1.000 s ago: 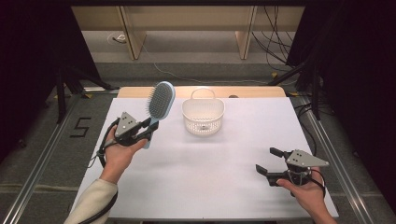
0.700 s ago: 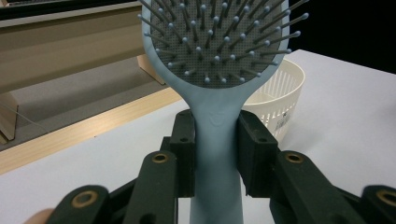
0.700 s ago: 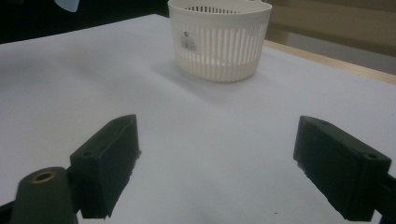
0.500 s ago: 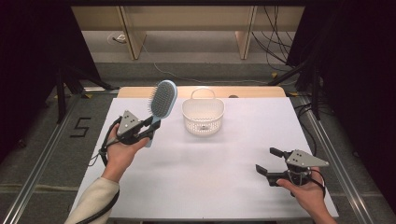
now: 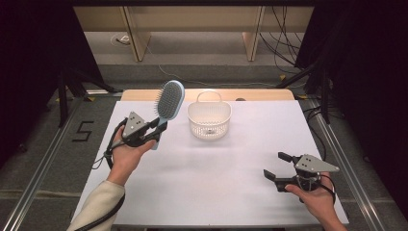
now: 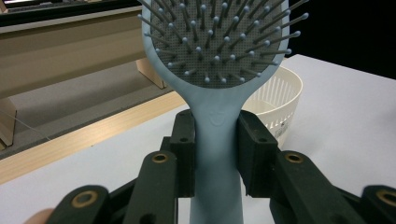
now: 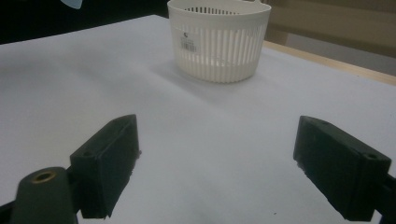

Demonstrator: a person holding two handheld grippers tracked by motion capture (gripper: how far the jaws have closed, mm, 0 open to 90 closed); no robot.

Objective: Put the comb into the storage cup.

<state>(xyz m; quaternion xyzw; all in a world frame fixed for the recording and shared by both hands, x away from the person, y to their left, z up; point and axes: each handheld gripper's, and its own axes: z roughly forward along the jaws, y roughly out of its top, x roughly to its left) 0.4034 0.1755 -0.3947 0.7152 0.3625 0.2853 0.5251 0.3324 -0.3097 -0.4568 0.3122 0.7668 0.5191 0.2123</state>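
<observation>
Above the table's [image 5: 144, 202] left side, the left gripper [image 5: 156, 129] clamps the blue hairbrush [image 5: 169, 100] by its handle, lifted slightly higher than a moment ago beside the white basket [image 5: 209, 120], probably its destination, while the right gripper [image 5: 276, 166] waits wide open and empty.

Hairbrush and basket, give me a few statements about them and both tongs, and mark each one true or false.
1. The left tongs are shut on the hairbrush handle. True.
2. The hairbrush lies inside the basket. False: it is held up in the air, left of the basket.
3. The right tongs are open with nothing between them. True.
4. The basket stands on the floor. False: it stands on the white table.
5. The brush head points up, away from the hand. True.
</observation>
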